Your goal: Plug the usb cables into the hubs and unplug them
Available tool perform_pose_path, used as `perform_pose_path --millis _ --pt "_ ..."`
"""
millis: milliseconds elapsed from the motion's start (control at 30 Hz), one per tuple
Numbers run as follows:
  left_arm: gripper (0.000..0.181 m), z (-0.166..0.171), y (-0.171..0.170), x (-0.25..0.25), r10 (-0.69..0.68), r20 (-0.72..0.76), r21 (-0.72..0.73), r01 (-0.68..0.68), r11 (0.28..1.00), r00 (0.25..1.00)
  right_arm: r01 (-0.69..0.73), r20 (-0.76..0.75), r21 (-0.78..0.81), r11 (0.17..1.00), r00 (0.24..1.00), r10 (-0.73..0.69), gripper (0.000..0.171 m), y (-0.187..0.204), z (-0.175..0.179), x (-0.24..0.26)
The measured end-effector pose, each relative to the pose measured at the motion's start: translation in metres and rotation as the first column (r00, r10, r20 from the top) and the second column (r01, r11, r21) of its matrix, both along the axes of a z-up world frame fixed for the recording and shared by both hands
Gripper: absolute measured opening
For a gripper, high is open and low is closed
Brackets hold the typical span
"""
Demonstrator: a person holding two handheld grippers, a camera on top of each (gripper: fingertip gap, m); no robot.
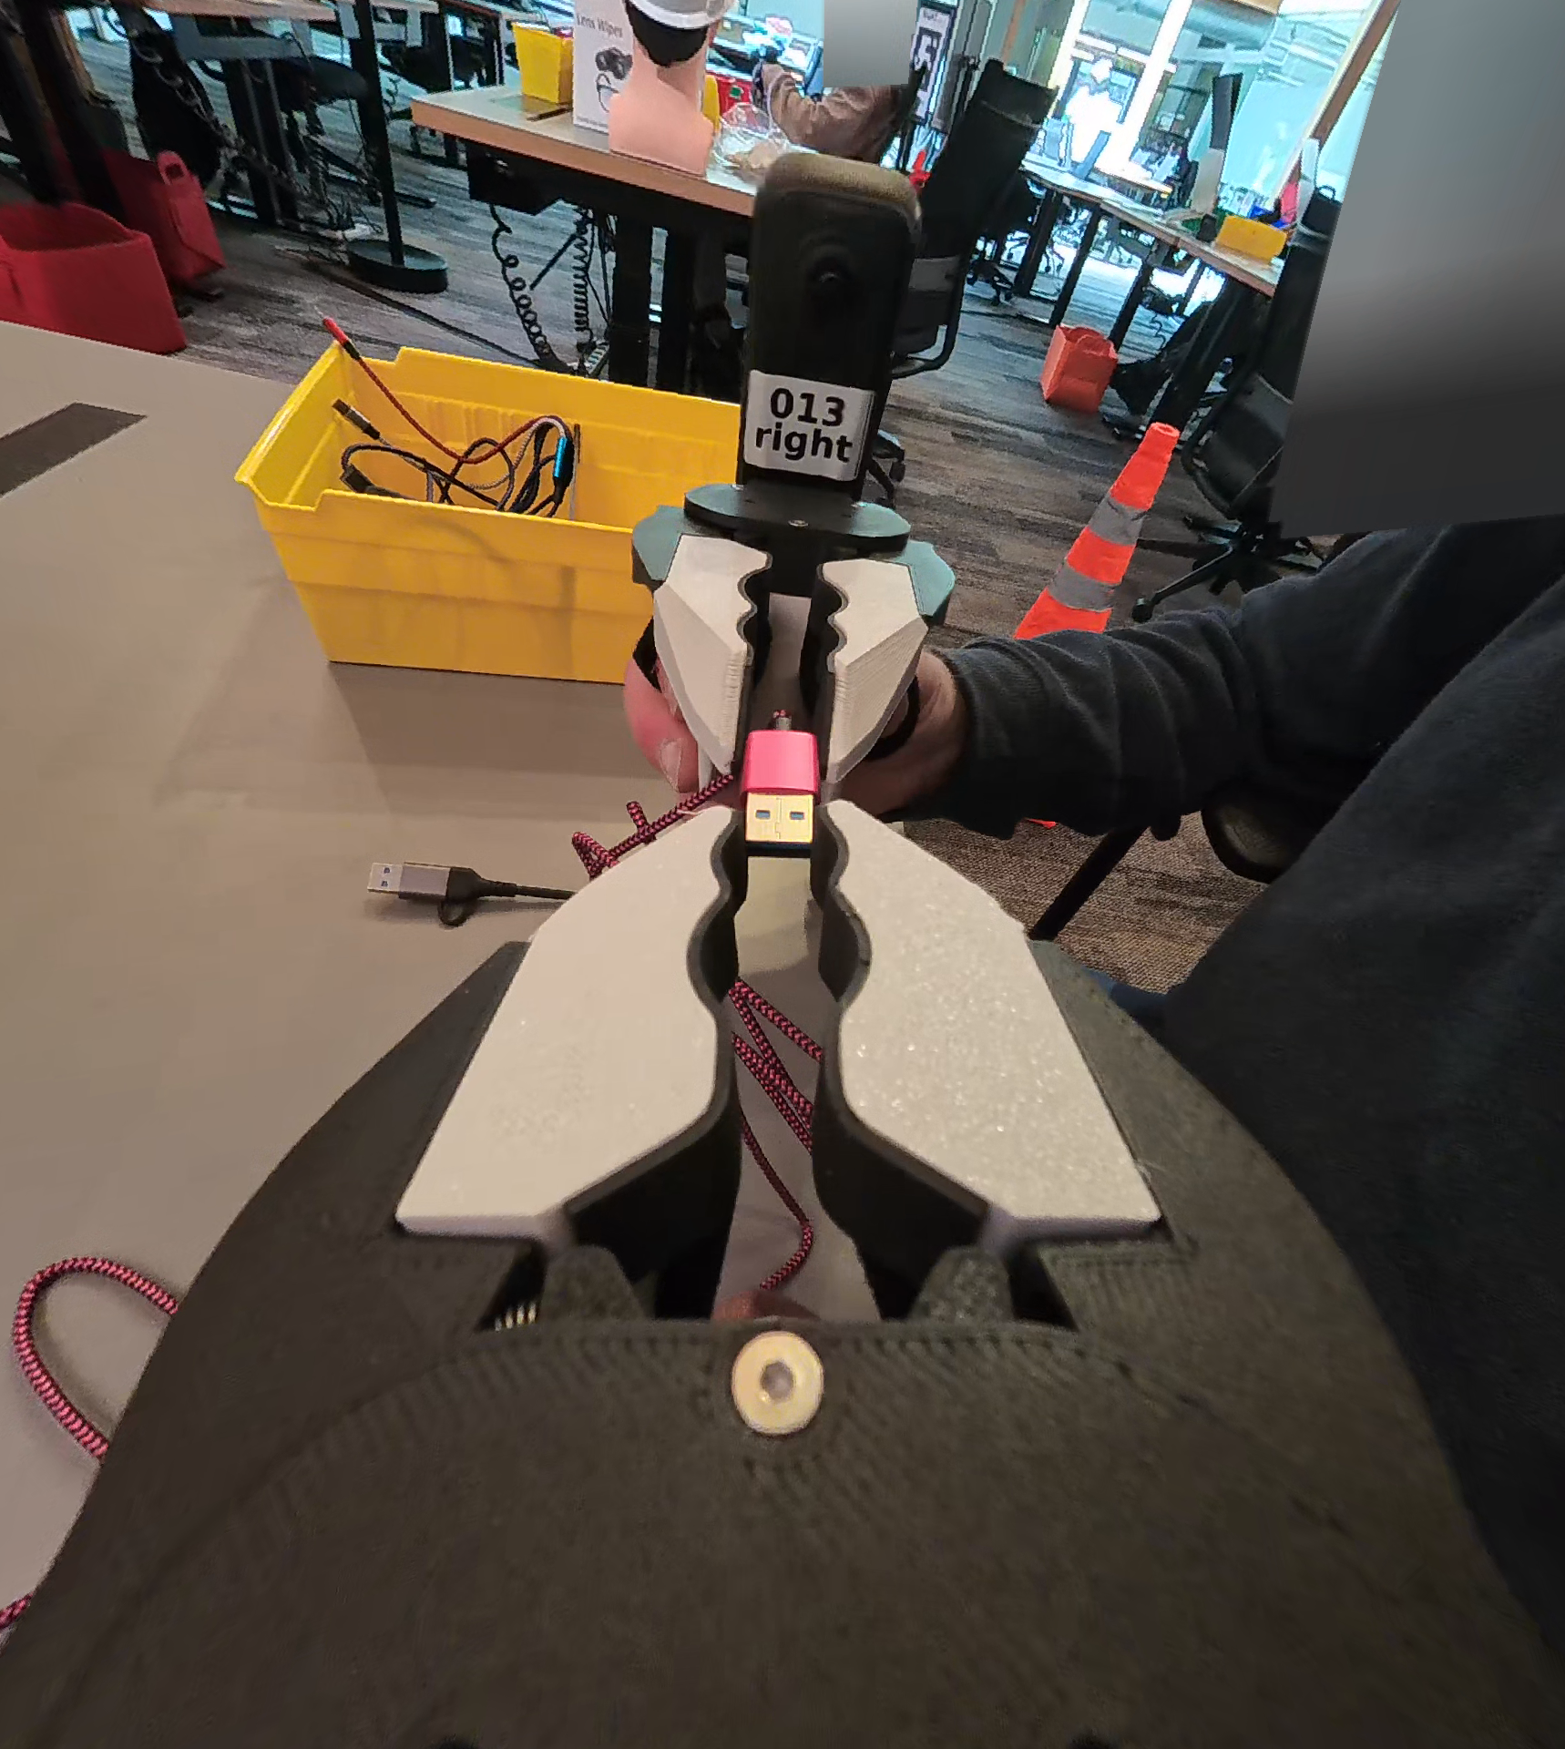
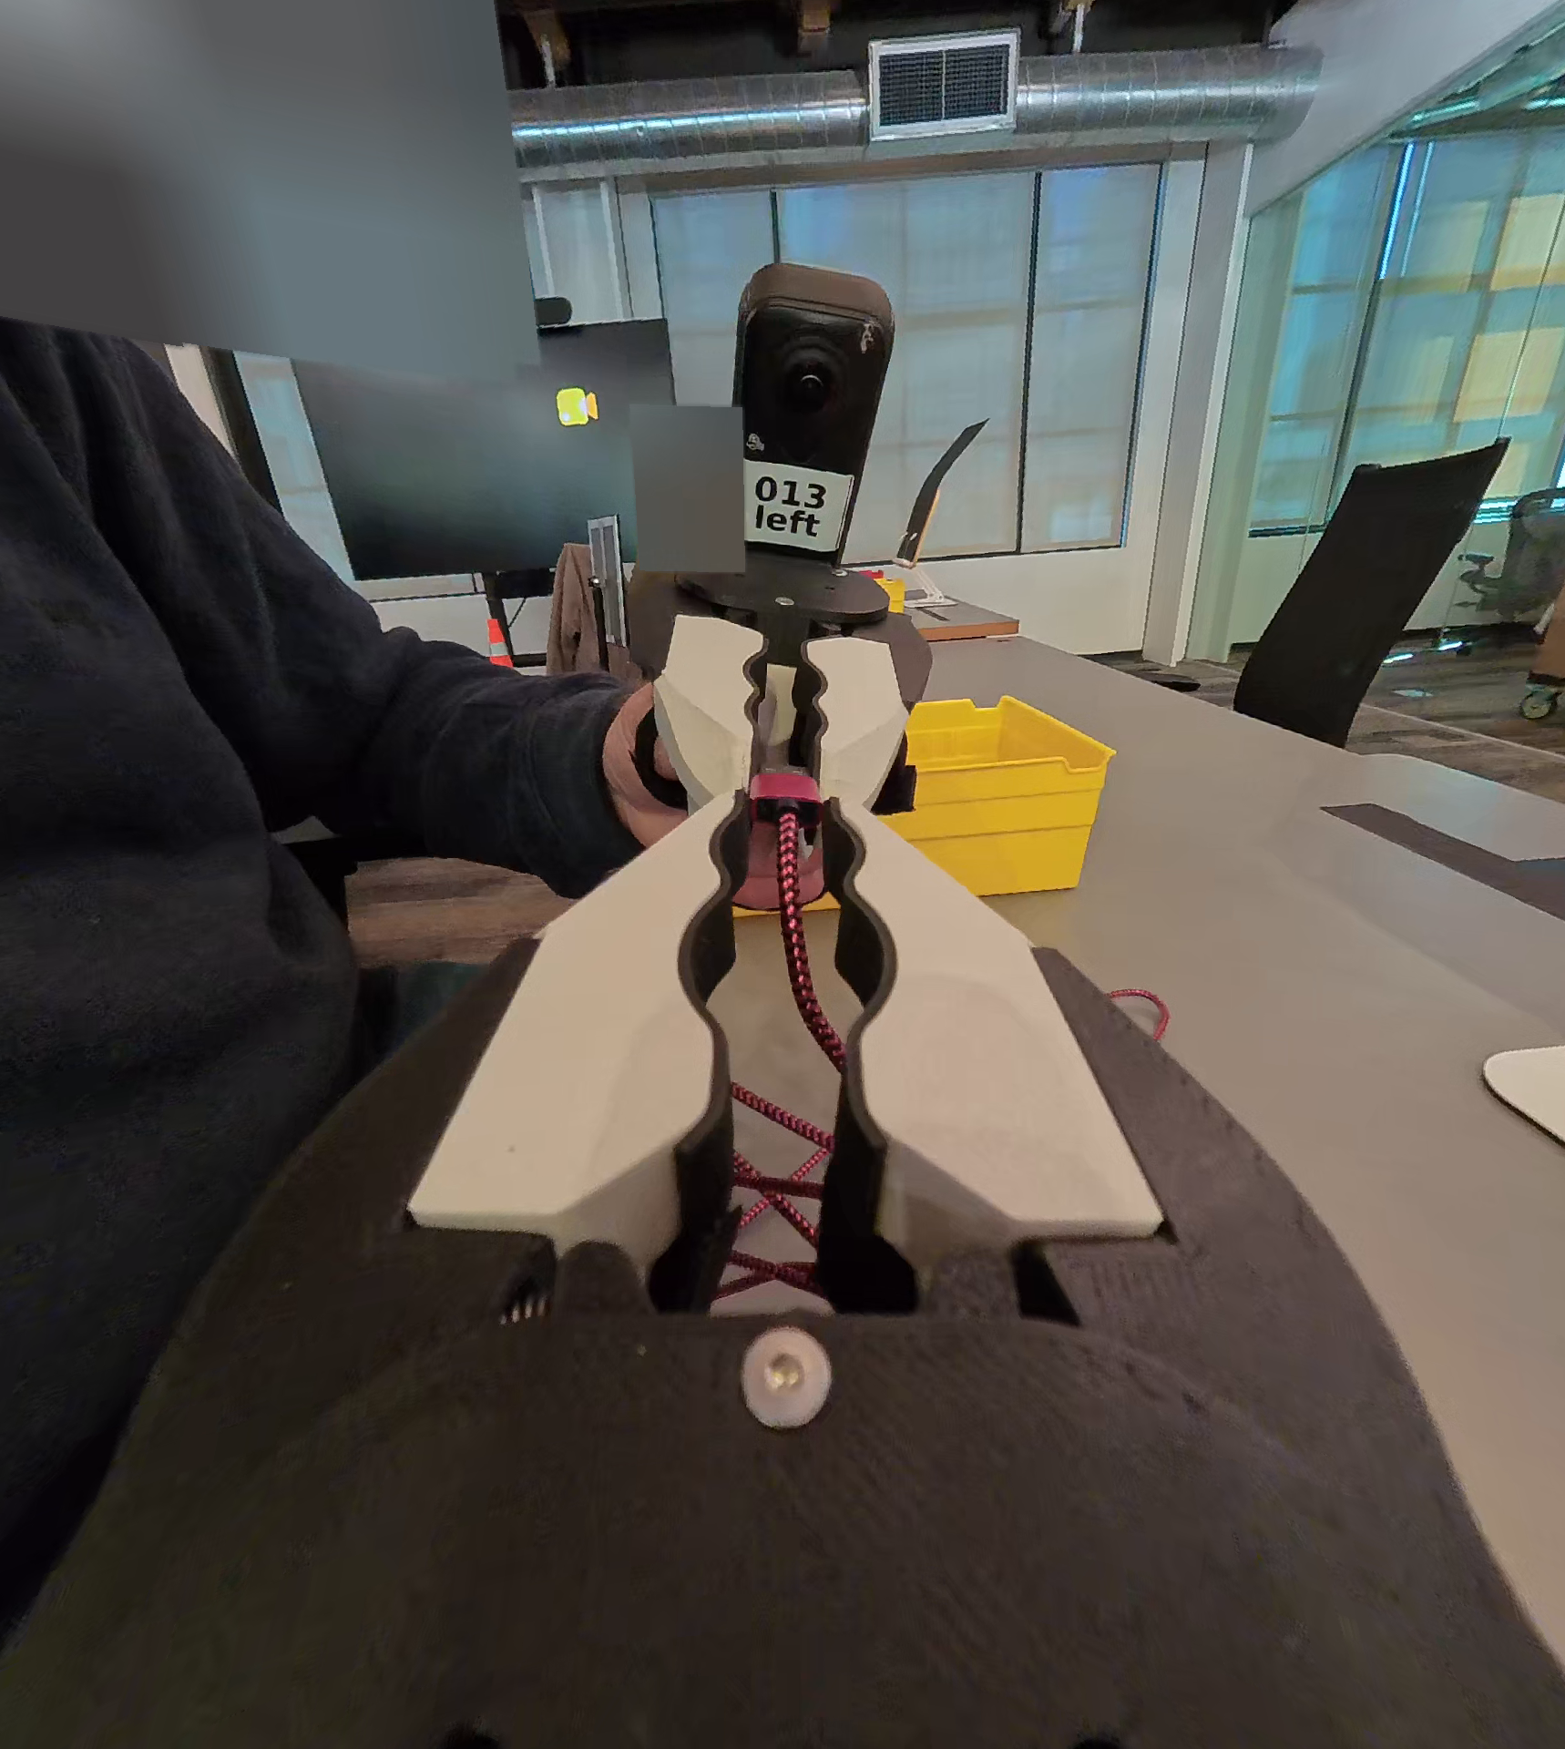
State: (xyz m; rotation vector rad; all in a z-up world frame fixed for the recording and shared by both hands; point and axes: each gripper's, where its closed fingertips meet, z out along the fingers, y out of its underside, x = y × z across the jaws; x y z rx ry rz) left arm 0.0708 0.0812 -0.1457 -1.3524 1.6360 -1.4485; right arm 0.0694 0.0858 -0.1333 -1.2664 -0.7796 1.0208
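Both clench pink plug [image 1: 781,765]: left hand-held gripper [image 1: 779,838], right hand-held gripper [image 2: 785,804] | yellow bin [image 1: 438,577]: cables [image 1: 476,464]

white label [image 1: 805,428] — black camera [image 1: 831,284] | second label [image 2: 790,507] — other camera [image 2: 812,369] | wording withheld

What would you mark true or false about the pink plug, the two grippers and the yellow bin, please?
1. The right gripper clamps the pink plug by its housing. True.
2. The pink plug sits in a hub. False: it is held in the air, its metal end between the left gripper's tips; no hub shows.
3. The yellow bin in the left wrist view is empty. False: it holds cables.
4. A grey USB cable lies on the table. True.
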Motion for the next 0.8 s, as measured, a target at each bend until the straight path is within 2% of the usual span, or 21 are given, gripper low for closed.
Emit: perform_pose_path --millis 800 --pt "0.012 0.0039 0.0003 0.0002 0.013 0.018 0.027 -0.014 1.0 1.0 -0.017 -0.052 -0.034 0.999 0.999 0.015 0.012 -0.0018 0.004 0.005"
